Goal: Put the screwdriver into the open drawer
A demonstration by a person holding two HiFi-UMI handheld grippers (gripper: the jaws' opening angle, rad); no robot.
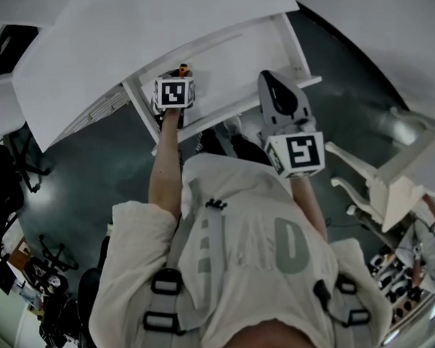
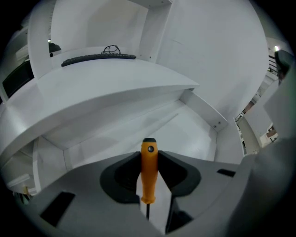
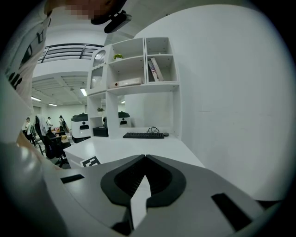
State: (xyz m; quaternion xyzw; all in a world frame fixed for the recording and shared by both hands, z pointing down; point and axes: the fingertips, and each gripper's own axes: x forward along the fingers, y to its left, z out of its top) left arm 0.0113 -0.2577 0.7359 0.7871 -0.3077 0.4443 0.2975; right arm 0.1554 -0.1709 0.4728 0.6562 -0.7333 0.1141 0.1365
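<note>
My left gripper (image 1: 181,75) is shut on the screwdriver (image 2: 148,169), whose orange handle stands upright between the jaws with its thin dark shaft running back toward the camera. In the head view the handle's end (image 1: 183,67) pokes out beyond the marker cube, over the open white drawer (image 1: 296,56). The left gripper view looks steeply down into the drawer's bare floor (image 2: 187,132), with nothing seen lying in it. My right gripper (image 1: 271,78) hovers by the drawer's right part, shut and empty, its tips (image 3: 144,157) touching.
The white desk top (image 1: 123,36) overhangs the drawer; a black keyboard (image 2: 99,57) and a coiled cable lie on it. White shelves (image 3: 138,65) stand at the desk's back. A white frame (image 1: 392,179) stands on the floor at the right, office chairs at the left.
</note>
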